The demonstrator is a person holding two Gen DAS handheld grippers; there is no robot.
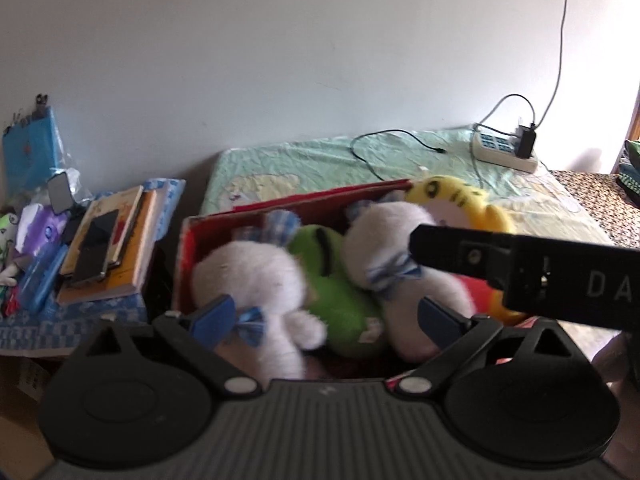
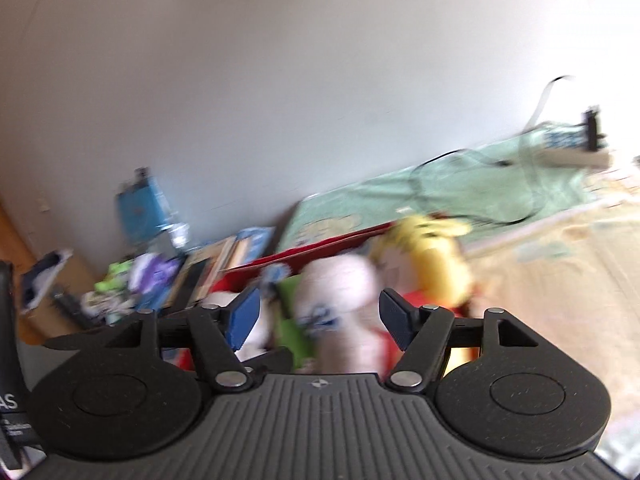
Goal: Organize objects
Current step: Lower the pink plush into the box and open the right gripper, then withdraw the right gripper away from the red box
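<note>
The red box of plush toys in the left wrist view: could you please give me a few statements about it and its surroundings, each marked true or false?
1. The red box holds two white plush toys, with a green plush toy between them. True.
2. The yellow plush toy lies on the stack of books. False: it sits at the right end of the box.
3. The left gripper is clamped on the green toy. False: its jaws are open and hold nothing.
4. A power strip lies on the green sheet near the wall. True.
5. The right gripper is open. True.
</note>
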